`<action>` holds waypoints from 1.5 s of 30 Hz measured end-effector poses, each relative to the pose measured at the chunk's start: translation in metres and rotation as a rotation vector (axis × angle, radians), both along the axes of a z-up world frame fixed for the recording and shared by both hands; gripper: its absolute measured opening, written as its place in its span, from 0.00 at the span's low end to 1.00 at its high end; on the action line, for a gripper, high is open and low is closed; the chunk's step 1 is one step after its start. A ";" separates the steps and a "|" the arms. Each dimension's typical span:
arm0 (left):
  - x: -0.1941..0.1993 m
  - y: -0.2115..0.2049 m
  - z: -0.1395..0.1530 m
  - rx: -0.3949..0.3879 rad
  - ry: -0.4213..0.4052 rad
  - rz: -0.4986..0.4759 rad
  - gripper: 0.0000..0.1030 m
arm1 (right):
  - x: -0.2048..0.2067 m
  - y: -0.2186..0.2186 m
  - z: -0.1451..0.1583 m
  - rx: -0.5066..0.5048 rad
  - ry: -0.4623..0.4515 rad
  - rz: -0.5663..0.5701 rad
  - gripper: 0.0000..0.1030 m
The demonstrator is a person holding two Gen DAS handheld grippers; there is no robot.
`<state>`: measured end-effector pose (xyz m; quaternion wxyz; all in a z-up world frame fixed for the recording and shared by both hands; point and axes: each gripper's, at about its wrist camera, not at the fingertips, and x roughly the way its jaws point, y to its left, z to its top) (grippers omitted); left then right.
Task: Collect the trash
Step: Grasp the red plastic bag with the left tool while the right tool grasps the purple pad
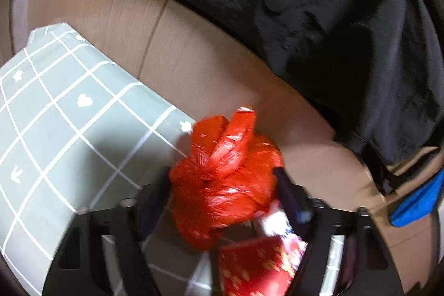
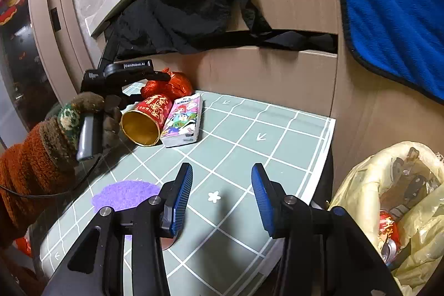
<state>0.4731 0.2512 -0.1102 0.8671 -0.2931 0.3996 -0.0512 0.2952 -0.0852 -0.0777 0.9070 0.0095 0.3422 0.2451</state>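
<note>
Right tongs (image 2: 222, 199) gape empty; left view, blurred, shows red bag (image 1: 224, 179) seemingly pinched.

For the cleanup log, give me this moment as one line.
left tool: around red bag, grip unclear | right tool: open, empty | cup, tissue pack: on mat

My right claw (image 2: 222, 201) hangs open over the green grid-patterned surface (image 2: 249, 157), its blue pads (image 2: 181, 193) holding nothing. Far across, my gloved left hand (image 2: 72, 124) brings its claw to a crumpled red plastic bag (image 2: 169, 85), just behind a red-and-gold paper cup (image 2: 147, 118) lying beside a colourful tissue packet (image 2: 183, 121). A yellow-lined trash bin (image 2: 394, 207) stands to the right.
</note>
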 end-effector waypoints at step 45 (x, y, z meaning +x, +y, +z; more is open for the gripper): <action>-0.320 0.000 0.071 0.055 -0.261 0.009 0.54 | -0.097 0.054 -0.005 -0.115 0.099 0.288 0.41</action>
